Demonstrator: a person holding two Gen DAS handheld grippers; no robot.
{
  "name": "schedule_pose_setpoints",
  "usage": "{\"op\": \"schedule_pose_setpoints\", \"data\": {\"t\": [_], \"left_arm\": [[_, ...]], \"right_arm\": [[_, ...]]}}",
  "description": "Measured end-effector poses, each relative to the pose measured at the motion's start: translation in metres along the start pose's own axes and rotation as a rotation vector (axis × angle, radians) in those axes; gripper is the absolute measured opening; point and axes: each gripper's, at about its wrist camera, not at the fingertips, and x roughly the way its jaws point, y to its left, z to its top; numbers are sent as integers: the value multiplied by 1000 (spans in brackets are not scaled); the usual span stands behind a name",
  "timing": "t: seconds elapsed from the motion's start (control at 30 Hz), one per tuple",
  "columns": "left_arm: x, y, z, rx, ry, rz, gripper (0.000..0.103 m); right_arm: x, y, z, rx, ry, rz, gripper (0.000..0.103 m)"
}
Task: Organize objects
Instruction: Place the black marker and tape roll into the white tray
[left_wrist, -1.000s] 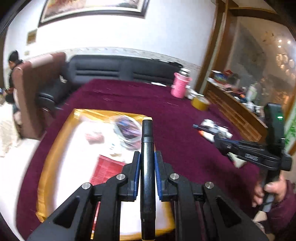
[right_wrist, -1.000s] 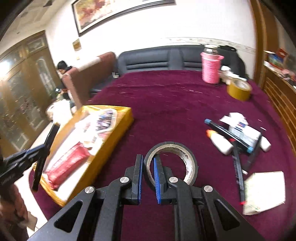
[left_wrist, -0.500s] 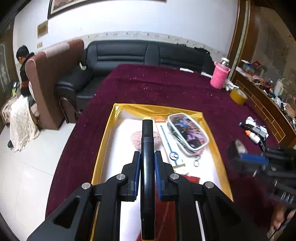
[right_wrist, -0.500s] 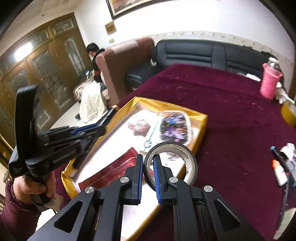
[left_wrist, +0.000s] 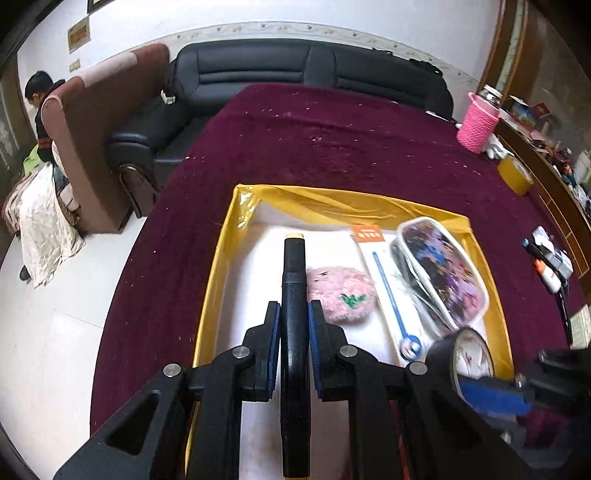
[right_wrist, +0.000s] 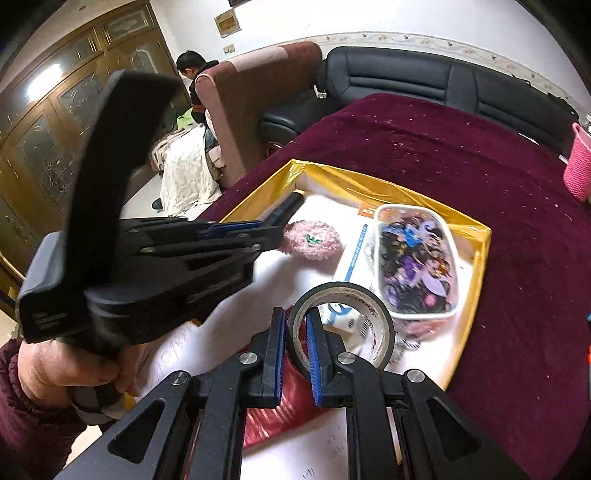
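Maroon cloth is covering the counter (left_wrist: 332, 147), and a gold-walled tray (left_wrist: 332, 201) with a white floor is sitting on it as the landmark. Left gripper (left_wrist: 293, 325) is clamping a black marker (left_wrist: 293, 295) upright between its blue pads, hovering over the tray's near left part. Right gripper (right_wrist: 295, 339) is pinching the wall of a black tape roll (right_wrist: 341, 325), hanging over the tray's near middle. Inside the tray a pink fuzzy pouch (left_wrist: 340, 295) is lying just right of the marker, a white carded blue tool (left_wrist: 384, 288) is lying beside it, and a clear printed pencil case (left_wrist: 441, 273) is resting at the tray's right side. A red packet (right_wrist: 273, 413) is lying at the tray's near end under the right gripper. Beyond the tray, far right on the cloth, a pink cup (left_wrist: 476, 125) and a yellow tape roll (left_wrist: 515, 179) are standing.
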Motion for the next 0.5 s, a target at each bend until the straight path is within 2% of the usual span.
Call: {"op": "schedule_pose_setpoints", "data": {"t": [0.33,0.5], "left_arm": [[14,18,8,-84,4,-2,16],[-8,29,5,-152,-35,-69,41]], "right_arm": [[18,6,18,-7,17,10,14],[27,1,21,11,36,10,14]]}}
